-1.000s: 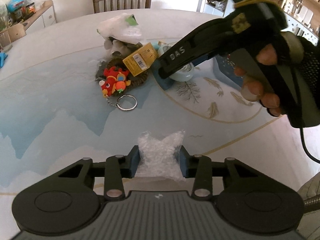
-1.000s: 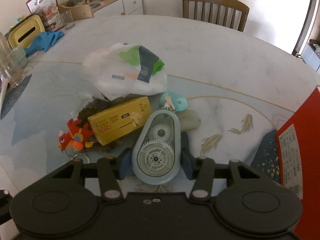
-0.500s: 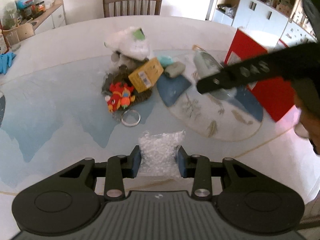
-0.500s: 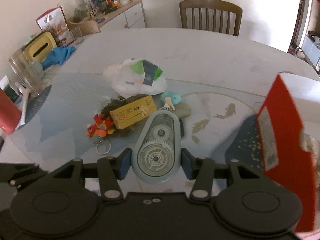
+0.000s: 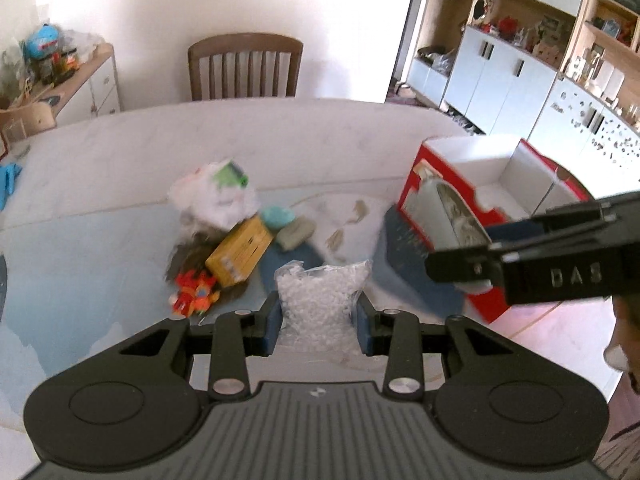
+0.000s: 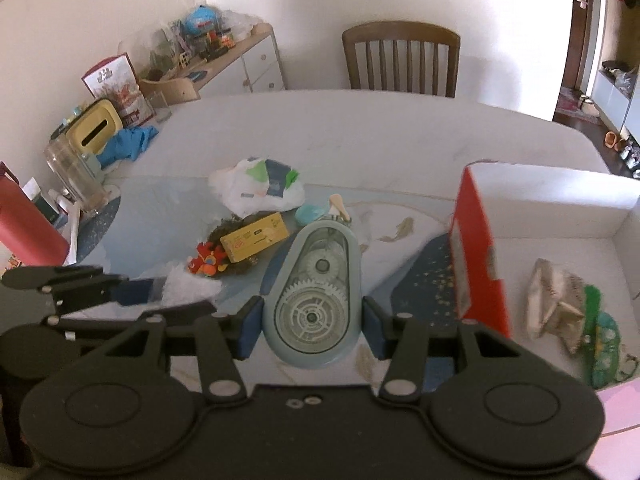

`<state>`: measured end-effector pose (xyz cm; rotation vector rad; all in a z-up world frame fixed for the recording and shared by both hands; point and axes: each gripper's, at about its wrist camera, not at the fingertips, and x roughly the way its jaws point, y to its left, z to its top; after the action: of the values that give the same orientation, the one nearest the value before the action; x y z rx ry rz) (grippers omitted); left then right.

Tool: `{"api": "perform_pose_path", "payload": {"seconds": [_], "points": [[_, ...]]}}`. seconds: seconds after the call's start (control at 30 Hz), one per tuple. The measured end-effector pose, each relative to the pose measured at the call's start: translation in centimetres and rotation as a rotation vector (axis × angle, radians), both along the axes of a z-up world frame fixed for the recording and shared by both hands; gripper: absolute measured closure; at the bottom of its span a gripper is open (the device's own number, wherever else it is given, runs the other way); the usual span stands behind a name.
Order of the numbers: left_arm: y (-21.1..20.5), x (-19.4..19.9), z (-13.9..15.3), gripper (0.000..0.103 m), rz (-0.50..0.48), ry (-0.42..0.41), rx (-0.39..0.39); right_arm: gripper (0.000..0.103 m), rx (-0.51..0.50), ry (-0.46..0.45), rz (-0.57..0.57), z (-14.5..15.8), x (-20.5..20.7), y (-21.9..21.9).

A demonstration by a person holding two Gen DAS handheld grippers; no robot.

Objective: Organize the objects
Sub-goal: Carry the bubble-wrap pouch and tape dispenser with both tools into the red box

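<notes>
My left gripper is shut on a clear bag of small white beads, held above the table. My right gripper is shut on a pale blue correction-tape dispenser with visible gears. In the left wrist view the right gripper carries that dispenser in front of a red box with a white inside. From the right wrist view the red box stands just right of the dispenser, with crumpled packets inside. The left gripper with its bag shows at lower left.
A pile remains mid-table: white plastic bag, yellow carton, red plush keyring, teal soap-like lump. A wooden chair stands behind the table. A glass jar, blue glove and red bottle sit at left.
Both grippers rose with their loads. The right gripper and dispenser moved rightward toward the red box, which has come into view with its inside showing.
</notes>
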<state>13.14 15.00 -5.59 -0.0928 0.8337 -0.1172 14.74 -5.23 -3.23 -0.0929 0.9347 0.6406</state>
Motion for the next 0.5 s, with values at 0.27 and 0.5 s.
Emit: {"api": "perform_pose_path", "payload": {"seconds": [0.27,0.5], "points": [[-3.5,1.7,2.6,0.067,-0.022,-0.034,-0.017,0.053,0.031,-0.033,-0.039,2.0,0.3,-4.2],[-7.8,3.6,3.7,0.067,-0.07,-0.056,-0.021,0.053,0.039,-0.056,-0.083,2.5,1.1,-7.9]]}}
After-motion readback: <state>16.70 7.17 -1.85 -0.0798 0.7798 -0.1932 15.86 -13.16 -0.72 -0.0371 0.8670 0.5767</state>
